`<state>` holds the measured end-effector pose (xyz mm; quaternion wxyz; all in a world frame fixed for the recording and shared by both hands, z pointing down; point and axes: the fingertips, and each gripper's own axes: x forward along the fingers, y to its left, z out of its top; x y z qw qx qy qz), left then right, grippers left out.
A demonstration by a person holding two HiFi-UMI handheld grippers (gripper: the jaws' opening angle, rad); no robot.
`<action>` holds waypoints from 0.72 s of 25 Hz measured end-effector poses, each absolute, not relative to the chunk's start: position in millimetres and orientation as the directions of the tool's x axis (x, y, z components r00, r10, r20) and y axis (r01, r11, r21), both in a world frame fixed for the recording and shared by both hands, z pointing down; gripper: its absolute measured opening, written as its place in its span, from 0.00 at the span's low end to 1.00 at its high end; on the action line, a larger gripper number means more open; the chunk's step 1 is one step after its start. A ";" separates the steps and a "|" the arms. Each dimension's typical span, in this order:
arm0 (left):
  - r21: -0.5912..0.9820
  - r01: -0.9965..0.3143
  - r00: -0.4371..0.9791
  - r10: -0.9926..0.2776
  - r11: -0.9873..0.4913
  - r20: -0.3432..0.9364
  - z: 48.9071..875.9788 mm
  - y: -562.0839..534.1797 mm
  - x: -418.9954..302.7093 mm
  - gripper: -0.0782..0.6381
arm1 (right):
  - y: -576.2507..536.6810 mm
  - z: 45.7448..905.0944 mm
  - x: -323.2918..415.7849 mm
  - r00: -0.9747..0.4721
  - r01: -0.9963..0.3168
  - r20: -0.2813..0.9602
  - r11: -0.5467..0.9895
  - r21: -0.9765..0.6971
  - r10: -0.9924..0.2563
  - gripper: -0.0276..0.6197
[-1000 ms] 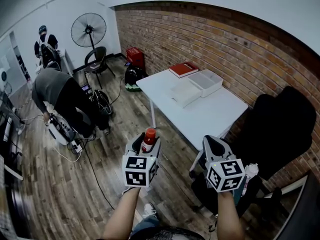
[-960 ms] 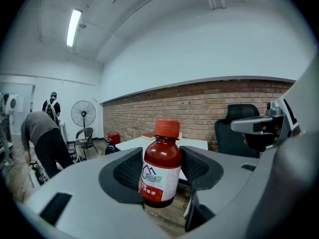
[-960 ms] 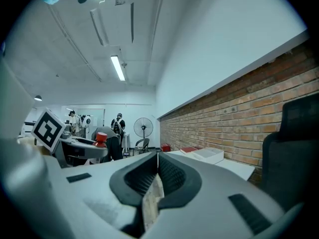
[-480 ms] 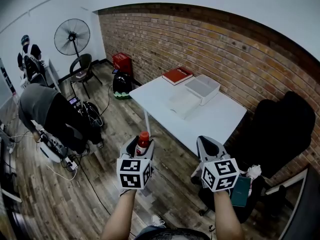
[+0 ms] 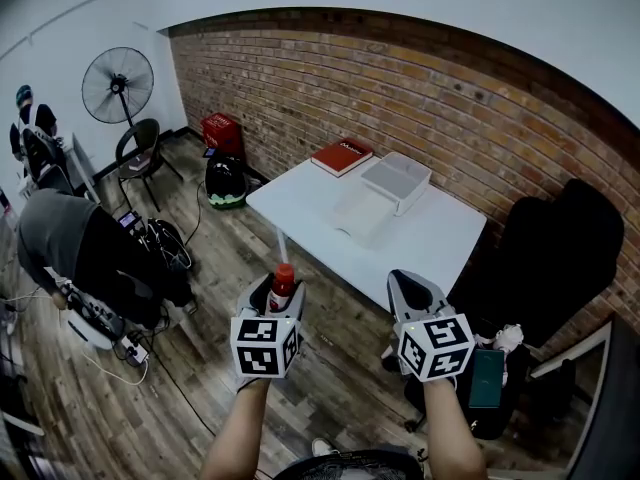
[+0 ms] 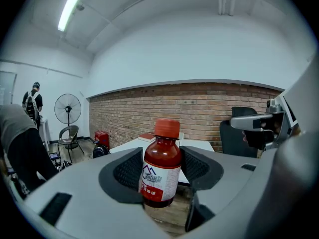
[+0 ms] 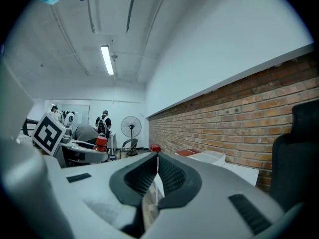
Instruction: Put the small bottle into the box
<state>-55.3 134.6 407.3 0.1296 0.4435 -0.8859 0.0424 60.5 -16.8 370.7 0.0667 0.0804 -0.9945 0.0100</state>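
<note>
A small brown bottle [image 6: 160, 169] with a red cap and a white label stands upright between the jaws of my left gripper [image 6: 158, 169], which is shut on it. In the head view the small bottle [image 5: 281, 286] and left gripper [image 5: 273, 296] hang over the wooden floor, short of the white table [image 5: 420, 240]. On that table sits the open grey box [image 5: 397, 181], with its lid [image 5: 362, 210] lying beside it. My right gripper [image 5: 408, 289] is shut with nothing in it; its pads [image 7: 145, 176] meet in the right gripper view.
A red book [image 5: 341, 156] lies at the table's far corner. A black office chair [image 5: 548, 258] stands right of the table by the brick wall. A person [image 5: 70, 248] bends over at the left, near a fan [image 5: 117, 85] and a chair [image 5: 140, 148]. Cables trail across the floor.
The view has swung left and the table now sits nearer the middle. Both grippers keep their hold and spacing; the bottle stays in the left one.
</note>
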 end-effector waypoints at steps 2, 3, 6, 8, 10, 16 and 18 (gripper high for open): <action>0.041 -0.803 -0.564 -0.780 0.594 0.270 408.5 133.6 -60.5 0.45 | -16.3 371.3 55.3 -0.977 -0.169 0.137 0.986 -0.009 -0.167 0.07; 0.041 -0.805 -0.562 -0.782 0.592 0.270 409.2 134.0 -63.1 0.45 | -15.0 371.1 52.5 -0.976 -0.170 0.136 0.985 -0.008 -0.168 0.08; 0.045 -0.805 -0.560 -0.783 0.591 0.269 410.4 134.4 -70.8 0.45 | -12.1 370.5 45.3 -0.978 -0.167 0.131 0.986 -0.005 -0.165 0.08; 0.047 -0.806 -0.559 -0.786 0.590 0.265 409.5 131.7 -75.6 0.45 | -14.8 371.3 42.3 -0.977 -0.171 0.129 0.985 -0.006 -0.168 0.08; 0.044 -0.806 -0.560 -0.786 0.590 0.262 408.6 129.3 -80.6 0.45 | -18.9 372.9 39.1 -0.977 -0.175 0.128 0.984 -0.009 -0.173 0.07; 0.033 -0.803 -0.567 -0.781 0.594 0.264 411.0 114.7 -99.8 0.45 | -34.9 377.8 21.1 -0.978 -0.174 0.119 0.985 -0.017 -0.171 0.08; 0.028 -0.804 -0.566 -0.779 0.594 0.269 413.1 106.3 -107.2 0.45 | -43.1 380.0 11.9 -0.979 -0.173 0.117 0.985 -0.023 -0.169 0.08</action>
